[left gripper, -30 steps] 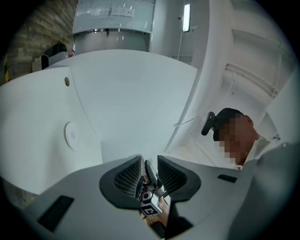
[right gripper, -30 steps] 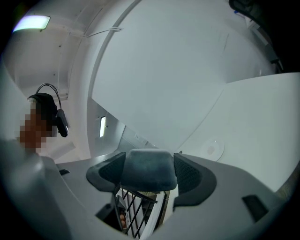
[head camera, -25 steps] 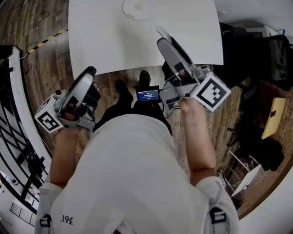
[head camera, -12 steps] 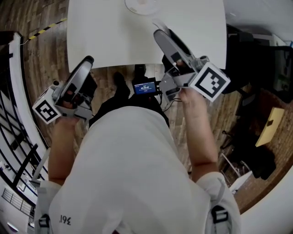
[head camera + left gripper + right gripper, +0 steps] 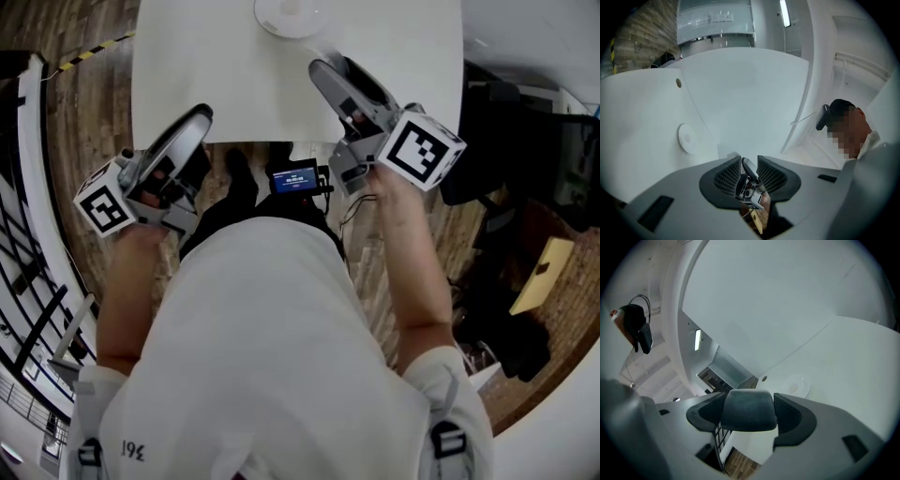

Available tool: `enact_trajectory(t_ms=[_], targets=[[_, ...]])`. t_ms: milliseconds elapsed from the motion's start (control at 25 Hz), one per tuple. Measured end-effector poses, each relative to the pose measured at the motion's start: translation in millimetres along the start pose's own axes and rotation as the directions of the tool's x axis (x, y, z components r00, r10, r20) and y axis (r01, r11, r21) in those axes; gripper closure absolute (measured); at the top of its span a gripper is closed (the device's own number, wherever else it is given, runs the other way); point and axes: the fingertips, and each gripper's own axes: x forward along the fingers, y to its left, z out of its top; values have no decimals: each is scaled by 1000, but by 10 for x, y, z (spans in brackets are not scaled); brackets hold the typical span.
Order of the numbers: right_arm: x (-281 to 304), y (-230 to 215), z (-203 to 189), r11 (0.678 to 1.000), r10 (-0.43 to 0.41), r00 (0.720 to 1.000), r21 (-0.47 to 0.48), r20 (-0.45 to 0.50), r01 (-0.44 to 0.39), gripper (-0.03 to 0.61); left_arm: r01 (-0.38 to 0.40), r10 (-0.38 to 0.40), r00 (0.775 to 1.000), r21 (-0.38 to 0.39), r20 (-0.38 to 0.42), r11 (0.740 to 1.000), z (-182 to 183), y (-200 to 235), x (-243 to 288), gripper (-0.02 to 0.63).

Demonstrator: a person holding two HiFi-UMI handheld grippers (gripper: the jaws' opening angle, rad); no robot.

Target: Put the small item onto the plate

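Dark grey, the small item [image 5: 746,414] sits pinched between the right gripper's [image 5: 749,403] jaws, well apart from the white plate [image 5: 797,385]. Left gripper [image 5: 749,163] jaws stand slightly spread, empty, also away from the plate.

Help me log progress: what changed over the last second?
The left hand-held gripper moved forward over the table edge; the right hand-held gripper, clamping a dark grey item, edged nearer the plate. No grab or release seen; plate unmoved.
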Motion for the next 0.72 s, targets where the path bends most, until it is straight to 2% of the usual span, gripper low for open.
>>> enact_trajectory(t_ms=[240, 560, 720], targets=[[165, -288, -53, 996, -66, 995, -64, -73, 61, 264, -2, 2, 1000, 13, -23, 1000, -61, 114, 139, 499], [445, -710, 39, 967, -145, 978, -231, -152, 108, 265, -76, 76, 994, 6, -78, 997, -151, 522, 304, 499], [633, -1019, 92, 952, -193, 965, -273, -175, 140, 264, -110, 108, 990, -19, -90, 994, -173, 735, 429, 499]])
